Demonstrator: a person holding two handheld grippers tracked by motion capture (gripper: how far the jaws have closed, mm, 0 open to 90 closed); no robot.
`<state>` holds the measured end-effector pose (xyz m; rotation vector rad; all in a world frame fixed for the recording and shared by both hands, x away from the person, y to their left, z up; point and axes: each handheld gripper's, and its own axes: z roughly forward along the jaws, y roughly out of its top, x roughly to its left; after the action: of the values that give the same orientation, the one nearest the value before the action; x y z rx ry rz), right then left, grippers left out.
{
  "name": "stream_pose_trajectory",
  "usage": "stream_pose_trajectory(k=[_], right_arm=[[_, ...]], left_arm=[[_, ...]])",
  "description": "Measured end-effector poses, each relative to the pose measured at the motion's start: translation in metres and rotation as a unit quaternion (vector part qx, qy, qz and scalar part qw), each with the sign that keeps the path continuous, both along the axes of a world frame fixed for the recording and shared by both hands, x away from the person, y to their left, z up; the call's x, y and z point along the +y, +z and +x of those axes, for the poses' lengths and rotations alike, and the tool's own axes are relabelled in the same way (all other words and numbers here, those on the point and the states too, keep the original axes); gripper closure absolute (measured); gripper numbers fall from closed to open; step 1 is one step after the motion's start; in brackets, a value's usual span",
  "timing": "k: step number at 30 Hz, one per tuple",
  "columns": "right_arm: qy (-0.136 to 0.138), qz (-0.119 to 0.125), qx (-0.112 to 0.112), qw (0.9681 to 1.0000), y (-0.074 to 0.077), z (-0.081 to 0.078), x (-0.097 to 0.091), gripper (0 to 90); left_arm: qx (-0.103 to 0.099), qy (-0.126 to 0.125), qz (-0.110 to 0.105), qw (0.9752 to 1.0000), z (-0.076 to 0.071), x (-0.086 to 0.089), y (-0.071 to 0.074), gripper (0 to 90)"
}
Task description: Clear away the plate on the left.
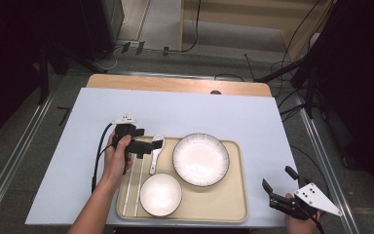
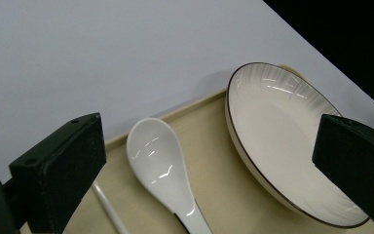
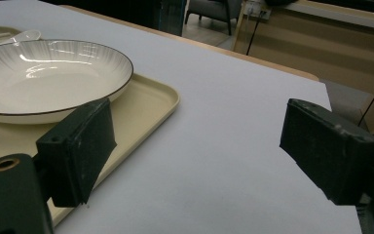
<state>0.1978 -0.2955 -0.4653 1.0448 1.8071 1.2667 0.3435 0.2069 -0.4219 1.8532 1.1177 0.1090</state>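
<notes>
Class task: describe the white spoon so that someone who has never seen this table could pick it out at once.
On the white table sits a beige tray. The spoon lies at its far left edge, beside the large plate, under the open left gripper. It alone has a scooped bowl; the chopsticks nearby are thin and straight.

A grey floor point(image 1: 165, 29) with trailing cables point(image 1: 292, 44) surrounds the table point(image 1: 185, 109). A chair point(image 3: 209, 10), perhaps, stands beyond in dimness.

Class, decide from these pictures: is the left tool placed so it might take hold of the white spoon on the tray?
Probably yes. The left tool hangs open just above the spoon, with nothing between them; the large plate lies off to one side.
</notes>
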Motion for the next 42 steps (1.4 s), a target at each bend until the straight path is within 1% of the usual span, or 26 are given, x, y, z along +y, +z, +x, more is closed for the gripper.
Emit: stream_pose_trajectory(k=[1,2,4,11,16,19,23,28,32,36,41,42], right_arm=[[0.0,0.0,0.0,1.0,0.0,0.0,0.0,13.0],[0.0,-0.001,-0.001,1.0,0.0,0.0,0.0,13.0],[0.0,0.0,-0.001,1.0,0.0,0.0,0.0,13.0],[-0.001,0.001,-0.001,1.0,0.0,0.0,0.0,13.0],[-0.001,0.0,0.0,1.0,0.0,0.0,0.001,13.0],[-0.001,0.0,-0.001,1.0,0.0,0.0,0.001,13.0],[-0.002,0.0,-0.001,1.0,0.0,0.0,0.0,13.0],[-0.001,0.0,-0.003,1.0,0.001,-0.001,0.001,13.0],[-0.001,0.0,-0.002,1.0,0.001,0.0,0.001,13.0],[-0.001,0.0,-0.001,1.0,0.0,0.0,0.001,13.0],[0.0,-0.002,-0.003,1.0,0.001,0.0,0.002,13.0],[0.0,-0.002,-0.003,1.0,0.001,0.0,0.001,13.0]], left_arm=[[-0.001,0.003,0.002,1.0,-0.002,0.003,-0.001,0.0],[-0.001,0.003,-0.002,1.0,-0.002,0.005,-0.002,0.0],[0.002,0.009,-0.002,1.0,-0.004,0.011,-0.005,0.0],[-0.01,0.027,-0.004,0.9996,-0.013,0.03,-0.007,0.0],[-0.017,0.037,-0.005,0.9992,-0.02,0.038,-0.008,0.0],[-0.021,0.044,0.001,0.9988,-0.024,0.043,-0.01,0.0],[-0.02,0.056,0.002,0.9982,-0.029,0.051,-0.012,0.0],[-0.021,0.062,-0.001,0.9978,-0.036,0.061,-0.014,0.0],[-0.029,0.068,-0.007,0.9972,-0.042,0.066,-0.015,0.0],[-0.041,0.07,0.0,0.9967,-0.049,0.071,-0.014,0.0],[-0.05,0.077,0.002,0.9958,-0.058,0.082,-0.015,0.0],[-0.05,0.08,-0.001,0.9955,-0.06,0.084,-0.016,0.0]])
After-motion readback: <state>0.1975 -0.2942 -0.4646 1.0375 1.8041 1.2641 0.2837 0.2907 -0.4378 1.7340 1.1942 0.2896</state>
